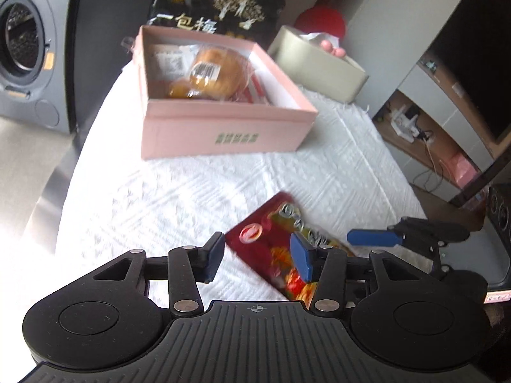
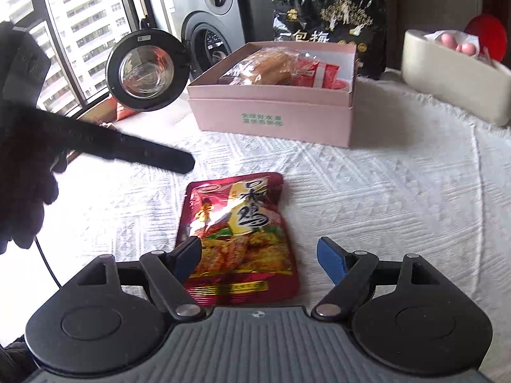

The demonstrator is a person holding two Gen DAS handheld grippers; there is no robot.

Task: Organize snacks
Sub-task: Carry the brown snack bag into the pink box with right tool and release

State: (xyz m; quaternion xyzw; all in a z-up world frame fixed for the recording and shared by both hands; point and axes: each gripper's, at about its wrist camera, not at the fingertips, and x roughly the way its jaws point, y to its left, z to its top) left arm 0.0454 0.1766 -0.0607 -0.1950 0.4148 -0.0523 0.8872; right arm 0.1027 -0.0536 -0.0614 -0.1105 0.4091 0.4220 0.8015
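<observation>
A red snack packet lies flat on the white tablecloth; it also shows in the left wrist view. My right gripper is open, low over the packet's near end, its fingers either side. My left gripper is open, just above the packet's left part. A pink box further back holds wrapped buns and red packets. The right gripper's blue fingertips show at the right of the left wrist view.
A large black snack bag stands behind the pink box. A beige tissue holder sits at the back right. A washing machine stands left of the table. The left device's camera and a gloved hand are at the left.
</observation>
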